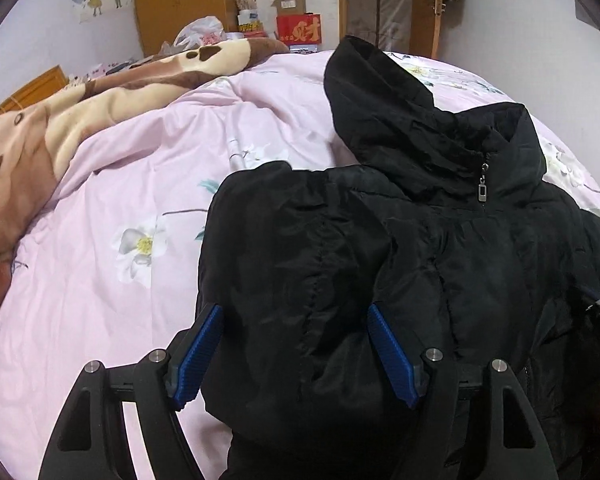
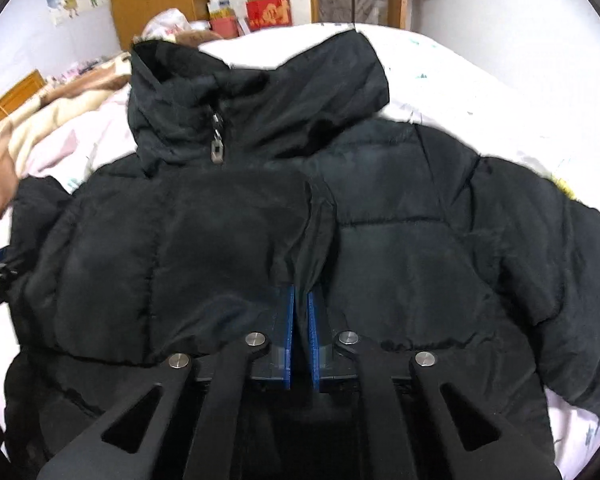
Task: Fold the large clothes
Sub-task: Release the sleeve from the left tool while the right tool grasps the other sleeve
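Pink floral bed [image 1: 100,300], brown-and-cream blanket [image 1: 60,128] along far left edge. Black hooded puffer jacket [image 2: 400,240] spread front-up on bed, zipped to collar. Left claw [image 1: 296,354] spread wide over folded-in sleeve. Right claw [image 2: 300,320] pinched together on jacket fabric fold.

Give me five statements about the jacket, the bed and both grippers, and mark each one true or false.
1. The black jacket lies on a pink floral bedcover. True.
2. The left gripper is clamped shut on the hood. False: its fingers stand wide apart, open over a folded part of the jacket.
3. The right gripper is shut on a fold of jacket fabric. True.
4. The jacket's front is unzipped all the way. False: the zipper pull sits up at the collar.
5. A brown and cream blanket lies on the bed to the jacket's left. True.
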`<state>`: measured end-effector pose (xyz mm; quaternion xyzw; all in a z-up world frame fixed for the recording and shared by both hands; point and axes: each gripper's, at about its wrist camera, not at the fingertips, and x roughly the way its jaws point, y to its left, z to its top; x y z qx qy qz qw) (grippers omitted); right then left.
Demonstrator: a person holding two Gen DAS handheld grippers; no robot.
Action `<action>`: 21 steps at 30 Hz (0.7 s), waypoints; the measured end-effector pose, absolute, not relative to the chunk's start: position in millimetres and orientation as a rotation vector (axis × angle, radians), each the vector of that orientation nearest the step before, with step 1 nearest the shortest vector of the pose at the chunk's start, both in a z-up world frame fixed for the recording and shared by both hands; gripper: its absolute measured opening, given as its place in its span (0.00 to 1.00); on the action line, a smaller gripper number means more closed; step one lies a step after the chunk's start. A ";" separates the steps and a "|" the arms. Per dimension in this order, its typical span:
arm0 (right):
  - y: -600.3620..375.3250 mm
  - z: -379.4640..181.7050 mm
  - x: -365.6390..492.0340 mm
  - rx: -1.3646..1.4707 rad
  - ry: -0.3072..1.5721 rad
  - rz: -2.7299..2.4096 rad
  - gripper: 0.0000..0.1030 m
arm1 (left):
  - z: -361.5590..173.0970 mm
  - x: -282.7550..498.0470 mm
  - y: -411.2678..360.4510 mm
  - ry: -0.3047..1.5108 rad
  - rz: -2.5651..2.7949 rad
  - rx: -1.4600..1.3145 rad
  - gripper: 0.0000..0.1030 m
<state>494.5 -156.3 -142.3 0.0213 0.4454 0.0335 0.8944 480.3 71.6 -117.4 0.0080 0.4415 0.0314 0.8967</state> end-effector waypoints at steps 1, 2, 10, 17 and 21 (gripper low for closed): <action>-157.9 -138.0 492.2 0.041 0.909 0.071 0.04 | -115.6 480.4 70.6 0.906 0.057 0.016 0.72; -160.8 -132.2 488.1 0.035 0.888 0.069 0.04 | -113.8 480.2 69.9 0.898 0.052 0.013 0.72; -186.4 -122.8 473.4 0.035 0.869 -0.036 0.04 | -124.7 492.6 61.4 0.923 0.068 0.000 0.72; -196.2 -146.9 477.2 0.032 0.928 -0.081 0.04 | -145.5 511.4 49.9 0.986 0.071 0.020 0.73; -197.8 -152.1 479.8 0.016 0.949 -0.082 0.06 | -147.6 512.6 53.4 0.993 0.096 -0.001 0.73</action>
